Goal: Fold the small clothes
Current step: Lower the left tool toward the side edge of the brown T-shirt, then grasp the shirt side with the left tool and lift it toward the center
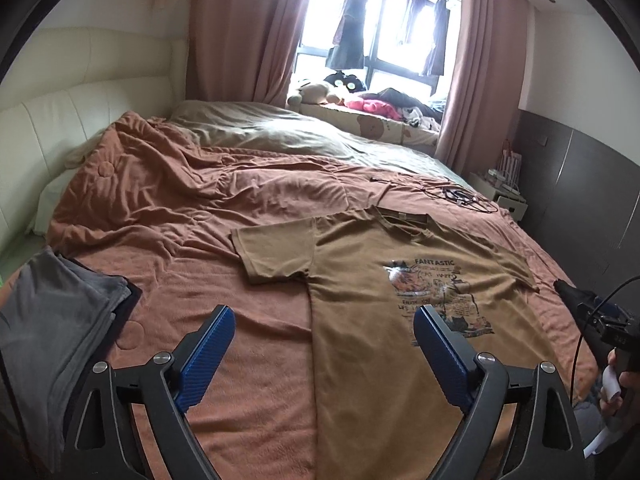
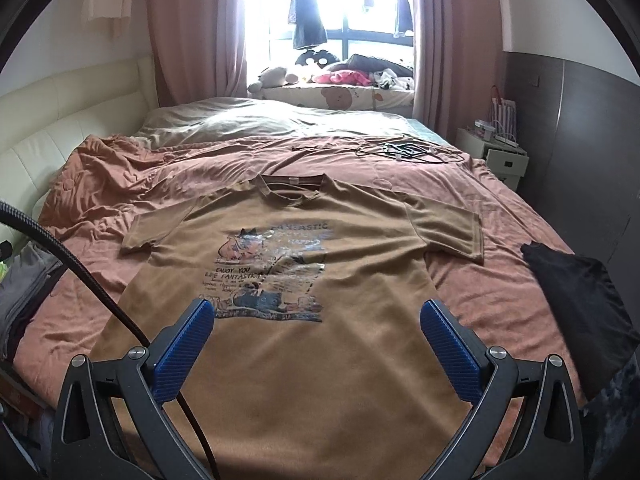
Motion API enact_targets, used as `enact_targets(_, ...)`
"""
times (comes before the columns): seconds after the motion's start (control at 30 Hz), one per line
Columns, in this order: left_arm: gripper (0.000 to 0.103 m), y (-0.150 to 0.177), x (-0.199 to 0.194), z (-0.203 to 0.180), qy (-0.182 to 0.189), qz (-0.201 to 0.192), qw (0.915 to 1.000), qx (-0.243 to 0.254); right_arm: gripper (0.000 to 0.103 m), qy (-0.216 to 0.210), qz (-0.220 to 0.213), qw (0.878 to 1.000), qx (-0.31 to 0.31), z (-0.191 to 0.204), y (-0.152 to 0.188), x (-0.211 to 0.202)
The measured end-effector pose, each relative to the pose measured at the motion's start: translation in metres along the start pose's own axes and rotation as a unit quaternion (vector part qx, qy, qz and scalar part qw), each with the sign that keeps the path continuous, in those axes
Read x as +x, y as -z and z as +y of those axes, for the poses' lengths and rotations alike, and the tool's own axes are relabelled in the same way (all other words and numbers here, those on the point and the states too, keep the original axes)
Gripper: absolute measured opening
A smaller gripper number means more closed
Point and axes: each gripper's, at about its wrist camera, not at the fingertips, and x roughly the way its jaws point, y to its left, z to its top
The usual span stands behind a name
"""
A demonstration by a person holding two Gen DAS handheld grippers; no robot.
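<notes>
Lying flat, print up on the bed (image 2: 500, 208): brown t-shirt (image 2: 304, 344), sleeves spread, unfolded. Left claw (image 1: 320, 340) and right claw (image 2: 316, 332) hover released, empty. Fold not begun; next likely calls for pinching a sleeve edge.

A: What is behind the bed (image 2: 500, 216)?

B: A window (image 2: 360, 8) with strong daylight and pink curtains (image 2: 192, 32) at both sides. Dark clothes (image 1: 352, 24) hang in front of the glass.

A: And below the window?

B: A ledge (image 2: 340, 96) with soft toys (image 1: 316, 92) and a heap of clothes.

A: The walls?

B: White above. On the right there is a dark grey panel (image 2: 592, 128). On the left, a cream padded headboard (image 1: 52, 120).

A: Other furniture?

B: A small white bedside cabinet (image 2: 500, 160) stands just beside the bed, near the right wall.
</notes>
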Motion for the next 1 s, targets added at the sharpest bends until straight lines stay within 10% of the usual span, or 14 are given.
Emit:
enact_targets(0.33,0.072,-0.038,0.083,0.041,-0.007,0.047,0.9978,-0.046,0.103,-0.051,0.031,0.998,-0.011,0.007,-0.040,0.070)
enact_targets(1.0,0.052,-0.069,0.250,0.122,-0.015,0.139,0.9835,-0.116,0.067,-0.138,0.117,0.983,0.006,0.016,-0.095,0.218)
